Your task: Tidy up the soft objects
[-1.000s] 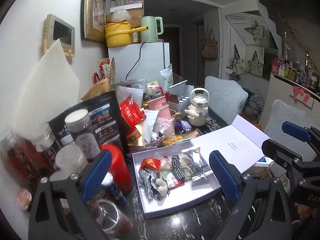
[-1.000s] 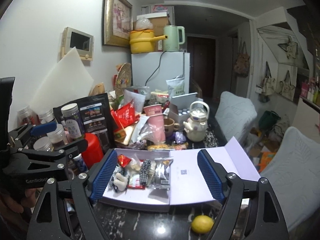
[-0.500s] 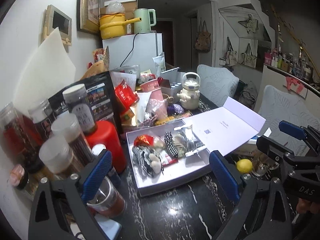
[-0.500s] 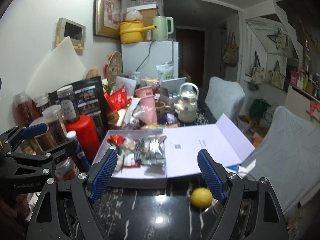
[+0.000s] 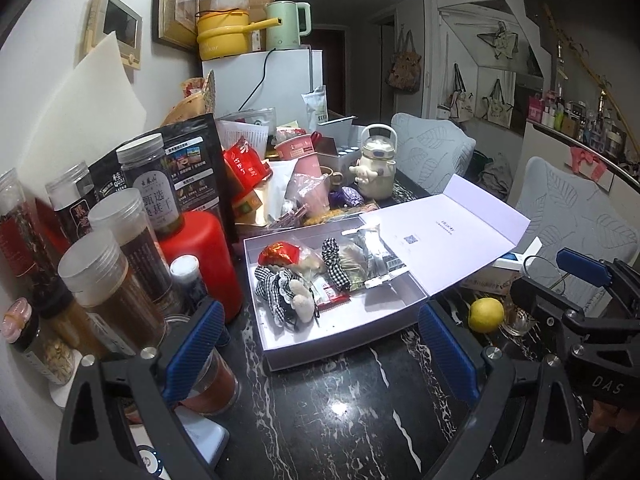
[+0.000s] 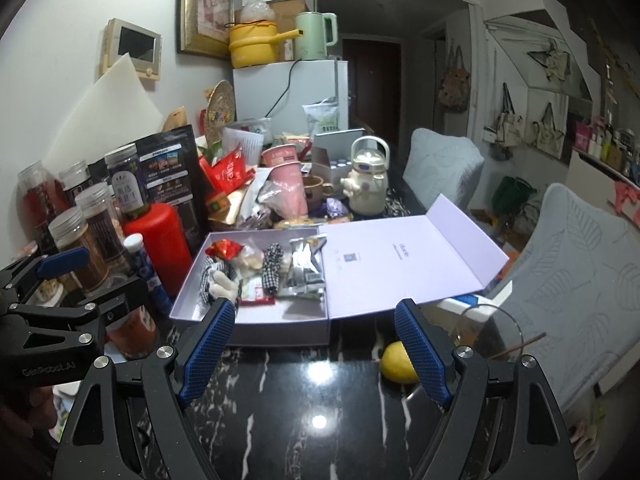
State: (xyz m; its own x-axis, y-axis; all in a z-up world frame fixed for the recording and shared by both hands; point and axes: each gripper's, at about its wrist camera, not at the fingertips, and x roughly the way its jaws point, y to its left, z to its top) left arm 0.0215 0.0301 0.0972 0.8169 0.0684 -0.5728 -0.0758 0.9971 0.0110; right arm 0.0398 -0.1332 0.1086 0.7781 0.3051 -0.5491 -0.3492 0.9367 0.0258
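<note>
Left gripper: my black frame, ribbed blue pads, silver screws.
Right gripper: same build, "DAS" marking.

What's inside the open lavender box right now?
Box holds a gingham plush doll, checked scrunchie, red wrapper and silver packets; anything beneath them is covered.

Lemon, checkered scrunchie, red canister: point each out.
lemon (image 5: 486, 314): left wrist view, middle of the peel.
checkered scrunchie (image 5: 337, 267): left wrist view, middle of the fabric.
red canister (image 6: 162, 242): right wrist view, front wall.
</note>
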